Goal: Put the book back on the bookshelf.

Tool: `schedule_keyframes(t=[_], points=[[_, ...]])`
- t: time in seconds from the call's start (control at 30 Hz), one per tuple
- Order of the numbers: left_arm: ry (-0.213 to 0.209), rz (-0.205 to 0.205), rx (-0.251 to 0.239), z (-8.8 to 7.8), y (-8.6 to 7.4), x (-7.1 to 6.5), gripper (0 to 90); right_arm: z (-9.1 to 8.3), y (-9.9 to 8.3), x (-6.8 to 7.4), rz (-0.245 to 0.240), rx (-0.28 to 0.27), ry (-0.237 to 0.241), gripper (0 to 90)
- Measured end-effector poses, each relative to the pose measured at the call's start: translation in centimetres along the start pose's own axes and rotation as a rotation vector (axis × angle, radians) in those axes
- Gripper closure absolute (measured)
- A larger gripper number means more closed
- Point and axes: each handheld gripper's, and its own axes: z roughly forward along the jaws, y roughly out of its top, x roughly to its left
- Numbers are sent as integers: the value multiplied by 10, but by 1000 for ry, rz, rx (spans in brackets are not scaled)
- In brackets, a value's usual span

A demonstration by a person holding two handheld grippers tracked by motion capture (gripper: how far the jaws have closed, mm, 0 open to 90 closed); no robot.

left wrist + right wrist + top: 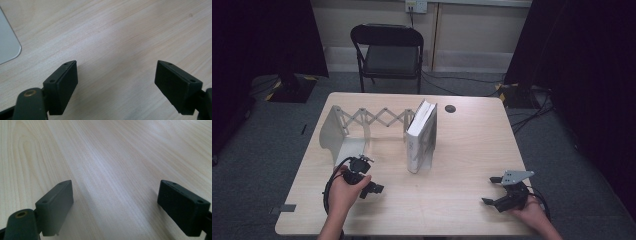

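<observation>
- White-covered, the one book (421, 135) stands upright on its lower edge near the middle of the table (462, 200), spine toward the near side, leaning against the right end plate of the expanding bookend rack (362, 122).
- Pale metal, that rack is a single piece: two end plates joined by a scissor lattice along the far side, with an open bay between the plates. The book sits outside the bay, touching the right plate, while the bay itself holds nothing.
- Just near the rack's left plate hovers the left gripper (373, 189), carried in the person's left hand (343, 192). Its jaws stand apart with bare wood between them in the left gripper view, and a rounded corner of the rack's base (7, 45) shows at the left edge there.
- Well apart, at the near right corner of the table, the right gripper (492, 191) rests low, jaws spread wide and holding nothing; in the right gripper view its pads (56, 207) frame plain wood grain.
- Judging by this layout, the work on the book has not started: neither tool touches it, and every step of gripping and shifting it is still to come.
- Counted: one book, one rack, two grippers, one small dark disc (450, 108) on the far tabletop, one folding chair (388, 50) beyond the table.
</observation>
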Motion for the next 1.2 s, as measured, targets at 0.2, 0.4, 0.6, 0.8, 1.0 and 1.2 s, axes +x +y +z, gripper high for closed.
schedule_keyframes(t=[0.2,0.4,0.6,0.8,1.0,1.2], points=[[10,9,2,2,-5,4,185,0,0,0,0,0,0,127],[4,9,-2,4,-8,6,179,0,0,0,0,0,1,127],[9,25,-22,4,-11,8,162,0,0,0,0,0,0,127],[12,66,-73,5,-18,9,142,0,0,0,0,0,0,127],[19,134,-87,11,-22,6,16,0,0,0,0,0,-1,127],[34,163,-98,13,-24,4,0,0,0,0,0,0,0,127]])
